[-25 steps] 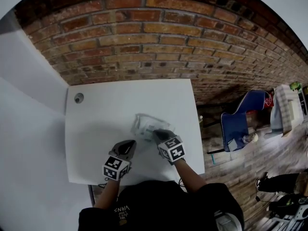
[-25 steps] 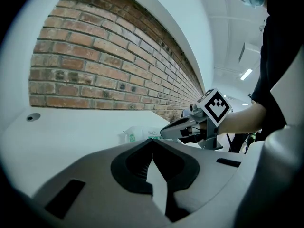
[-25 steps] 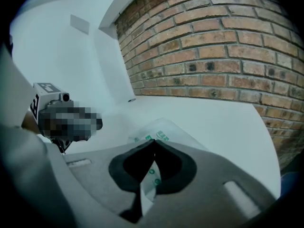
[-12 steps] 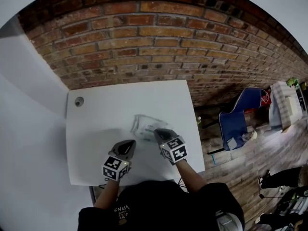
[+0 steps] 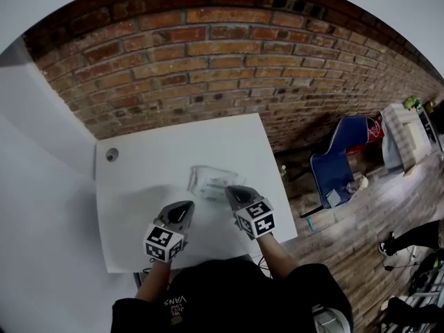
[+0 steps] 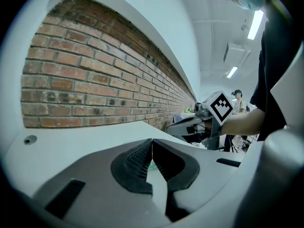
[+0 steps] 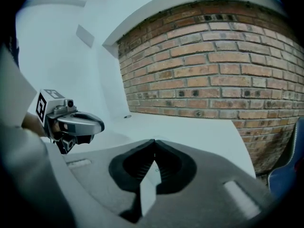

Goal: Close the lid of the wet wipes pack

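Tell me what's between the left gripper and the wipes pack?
Nothing: only bare table lies between the left gripper and the wipes pack, as the head view shows.

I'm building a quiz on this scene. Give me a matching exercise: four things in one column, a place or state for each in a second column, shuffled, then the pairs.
Things
1. wipes pack
2. blue chair
3. small round plug
4. left tongs

Places or states
A. on the floor, right of the table
B. shut, holding nothing, over the table's near part
C. at the table's far left corner
D. lying around the middle of the table

Pairs: 1-D, 2-A, 3-C, 4-B
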{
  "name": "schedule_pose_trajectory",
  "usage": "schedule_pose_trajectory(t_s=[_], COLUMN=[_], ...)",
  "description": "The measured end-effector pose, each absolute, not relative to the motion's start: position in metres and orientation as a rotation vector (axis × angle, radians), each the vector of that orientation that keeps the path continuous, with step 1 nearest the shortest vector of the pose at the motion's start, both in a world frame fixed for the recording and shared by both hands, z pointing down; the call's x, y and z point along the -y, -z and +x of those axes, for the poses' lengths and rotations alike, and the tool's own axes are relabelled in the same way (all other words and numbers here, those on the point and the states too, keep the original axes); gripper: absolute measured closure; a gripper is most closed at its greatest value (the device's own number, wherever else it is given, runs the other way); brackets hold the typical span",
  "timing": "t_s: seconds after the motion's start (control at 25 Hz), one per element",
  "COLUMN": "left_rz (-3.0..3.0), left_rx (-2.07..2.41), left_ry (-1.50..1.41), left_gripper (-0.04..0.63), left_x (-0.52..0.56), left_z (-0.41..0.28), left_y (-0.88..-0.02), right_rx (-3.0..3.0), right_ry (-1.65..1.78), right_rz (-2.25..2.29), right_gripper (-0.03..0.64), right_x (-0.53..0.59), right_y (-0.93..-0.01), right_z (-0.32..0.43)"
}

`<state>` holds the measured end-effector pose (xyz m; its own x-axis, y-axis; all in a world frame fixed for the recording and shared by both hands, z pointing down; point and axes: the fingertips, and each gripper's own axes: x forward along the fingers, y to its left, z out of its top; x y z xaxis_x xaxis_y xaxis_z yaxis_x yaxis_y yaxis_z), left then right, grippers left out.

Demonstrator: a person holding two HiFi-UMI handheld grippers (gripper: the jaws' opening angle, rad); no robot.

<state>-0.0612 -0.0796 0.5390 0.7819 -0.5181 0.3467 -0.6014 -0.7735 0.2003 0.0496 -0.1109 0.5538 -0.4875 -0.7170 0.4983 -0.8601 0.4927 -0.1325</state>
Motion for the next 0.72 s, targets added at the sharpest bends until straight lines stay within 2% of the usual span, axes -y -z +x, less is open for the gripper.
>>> schedule_pose_trajectory(t_s=[0.72], left_rz=[2.762], left_rx=[0.795], left_ry=[-0.338], left_gripper=[0.595], left_x=[0.054], left_z=[-0.086], left_y=[-0.517], right_rx=[2.358], right_ry=[-0.459], right_rz=[1.489], right_gripper=[0.618], right_x=[0.062], right_y=[-0.528], right_z=[0.035])
